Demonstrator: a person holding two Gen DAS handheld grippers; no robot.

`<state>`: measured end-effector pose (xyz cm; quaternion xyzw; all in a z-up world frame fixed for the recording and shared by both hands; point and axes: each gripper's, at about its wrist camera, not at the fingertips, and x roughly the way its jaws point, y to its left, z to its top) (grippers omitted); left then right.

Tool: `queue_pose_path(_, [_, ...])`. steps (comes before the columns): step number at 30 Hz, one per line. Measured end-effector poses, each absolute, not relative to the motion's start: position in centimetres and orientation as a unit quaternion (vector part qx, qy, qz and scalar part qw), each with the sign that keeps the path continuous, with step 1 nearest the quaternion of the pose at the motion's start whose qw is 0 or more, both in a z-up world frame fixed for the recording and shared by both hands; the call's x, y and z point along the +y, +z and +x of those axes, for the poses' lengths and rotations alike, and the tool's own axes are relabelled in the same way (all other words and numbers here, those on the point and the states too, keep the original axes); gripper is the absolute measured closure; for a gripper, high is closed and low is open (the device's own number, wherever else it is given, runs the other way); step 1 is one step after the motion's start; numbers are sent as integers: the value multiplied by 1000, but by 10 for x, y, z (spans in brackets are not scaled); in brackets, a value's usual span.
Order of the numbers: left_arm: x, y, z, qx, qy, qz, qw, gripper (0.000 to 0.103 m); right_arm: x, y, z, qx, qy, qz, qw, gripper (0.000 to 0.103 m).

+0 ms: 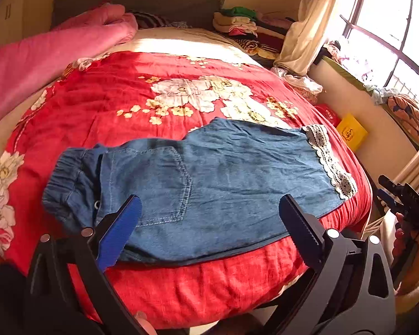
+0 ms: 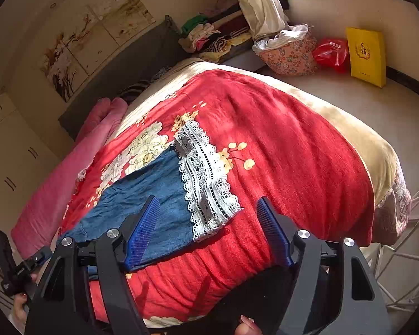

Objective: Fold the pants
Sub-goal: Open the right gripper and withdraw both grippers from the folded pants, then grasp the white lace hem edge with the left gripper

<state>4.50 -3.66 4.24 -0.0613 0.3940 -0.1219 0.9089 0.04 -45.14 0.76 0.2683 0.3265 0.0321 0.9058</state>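
Note:
Blue denim pants [image 1: 209,178] lie flat on a red floral quilt [image 1: 159,95], folded lengthwise, with the elastic waistband [image 1: 67,184] at the left and white lace cuffs [image 1: 329,162] at the right. My left gripper [image 1: 209,203] is open and empty, above the near edge of the pants by the back pocket. My right gripper [image 2: 209,206] is open and empty, just above the lace cuffs [image 2: 204,176] at the leg end of the pants [image 2: 150,192].
The quilt [image 2: 279,145] covers a bed. A pink blanket [image 1: 42,55] lies along the left side. Stacked clothes [image 1: 243,25] sit by the headboard. A yellow box [image 2: 366,55], red bag [image 2: 331,53] and floral basket [image 2: 290,55] are on the floor beside the bed.

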Motion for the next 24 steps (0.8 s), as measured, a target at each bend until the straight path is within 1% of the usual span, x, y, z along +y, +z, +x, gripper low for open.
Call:
queue_pose_path(6, [-78,53,58,387,-153,-28,909,10,-443,10,0,321,47,260,909,20])
queue_pose_path(13, [-120,56,77,383,-179,4,906,10,-439,4,3,327,52,256,908,15])
queue_pose_path(24, [-171,43,114,396,-212,45,892,10,-437,-16,15,349,49,264,898,12])
